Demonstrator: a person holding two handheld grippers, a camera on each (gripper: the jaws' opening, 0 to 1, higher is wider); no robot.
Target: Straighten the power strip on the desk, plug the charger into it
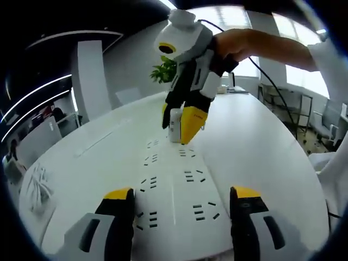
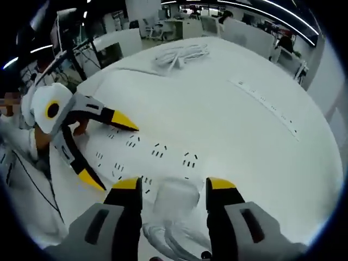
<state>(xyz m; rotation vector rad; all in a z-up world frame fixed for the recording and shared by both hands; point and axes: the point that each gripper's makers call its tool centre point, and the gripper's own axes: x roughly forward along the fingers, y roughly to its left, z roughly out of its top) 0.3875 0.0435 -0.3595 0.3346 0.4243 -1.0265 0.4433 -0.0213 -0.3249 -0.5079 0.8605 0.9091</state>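
Power strip [image 1: 174, 187]: flat on white desk [image 1: 261, 152], between the spread jaws of left gripper [image 1: 182, 201].
Charger [image 2: 175, 199]: clamped in right gripper [image 2: 173, 187], touching strip's far end.

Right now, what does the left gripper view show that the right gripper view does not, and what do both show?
Left gripper view alone: a green plant at the table's far end.

Right gripper view alone: a second, narrow power strip farther across the table.

Both: the white power strip, the charger held in the right gripper, and a coiled white cable.
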